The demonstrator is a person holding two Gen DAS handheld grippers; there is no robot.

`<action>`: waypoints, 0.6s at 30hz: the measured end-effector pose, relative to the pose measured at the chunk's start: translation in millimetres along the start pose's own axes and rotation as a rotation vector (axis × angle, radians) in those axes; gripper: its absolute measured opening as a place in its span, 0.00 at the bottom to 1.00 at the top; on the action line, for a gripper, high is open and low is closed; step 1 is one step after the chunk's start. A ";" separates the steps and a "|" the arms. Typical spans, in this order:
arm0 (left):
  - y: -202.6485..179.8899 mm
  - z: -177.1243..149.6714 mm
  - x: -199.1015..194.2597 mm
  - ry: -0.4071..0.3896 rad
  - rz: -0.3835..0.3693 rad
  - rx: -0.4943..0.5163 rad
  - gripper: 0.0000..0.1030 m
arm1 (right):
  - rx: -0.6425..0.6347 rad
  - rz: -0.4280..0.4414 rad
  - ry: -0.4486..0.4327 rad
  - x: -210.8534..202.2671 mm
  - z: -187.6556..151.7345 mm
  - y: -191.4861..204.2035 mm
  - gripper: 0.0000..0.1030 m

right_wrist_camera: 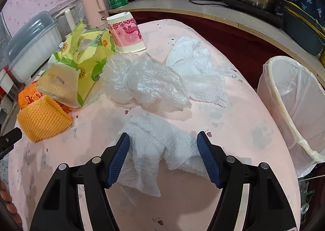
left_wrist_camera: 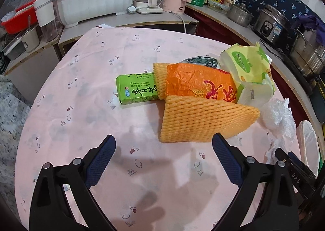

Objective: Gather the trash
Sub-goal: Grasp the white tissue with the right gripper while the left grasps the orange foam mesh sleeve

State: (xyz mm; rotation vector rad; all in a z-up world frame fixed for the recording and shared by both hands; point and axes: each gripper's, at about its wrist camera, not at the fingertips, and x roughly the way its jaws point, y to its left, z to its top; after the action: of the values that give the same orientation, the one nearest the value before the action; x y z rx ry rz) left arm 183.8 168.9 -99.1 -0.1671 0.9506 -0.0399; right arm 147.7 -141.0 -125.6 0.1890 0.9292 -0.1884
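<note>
Blue-padded and parted, the right gripper (right_wrist_camera: 163, 155) straddles a crumpled paper towel (right_wrist_camera: 156, 149) without pinching it; best to sink lower and bite its thick fold. Beyond lie a plastic bag (right_wrist_camera: 144, 82), another towel (right_wrist_camera: 199, 72) and the lined bin (right_wrist_camera: 292, 96) at right. The left gripper (left_wrist_camera: 163, 159) hangs spread and empty before a foam net (left_wrist_camera: 203, 119), with a green carton (left_wrist_camera: 136, 90) behind.

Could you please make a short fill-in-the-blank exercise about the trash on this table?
1. The right gripper hovers with open jaws over a crumpled white paper ____.
2. The tea carton is ____ in colour.
3. The bin is lined with a plastic ____.
4. The foam net sleeve nearest the left gripper is ____.

Missing words: towel; green; bag; orange
</note>
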 end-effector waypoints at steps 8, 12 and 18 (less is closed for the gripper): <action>-1.1 7.3 21.8 0.012 -0.015 0.018 0.87 | -0.008 0.018 0.003 0.9 -2.1 6.3 0.32; -8.8 8.6 28.5 0.021 -0.038 0.061 0.74 | -0.008 0.033 0.007 -0.5 -3.8 9.7 0.26; -20.5 5.5 34.1 0.056 -0.087 0.132 0.12 | -0.005 0.043 0.012 -1.8 -4.8 12.5 0.23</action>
State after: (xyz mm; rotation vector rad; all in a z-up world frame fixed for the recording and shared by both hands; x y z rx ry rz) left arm 209.0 145.7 -120.2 -0.0855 0.9926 -0.1881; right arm 146.0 -127.5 -125.9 0.2053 0.9362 -0.1448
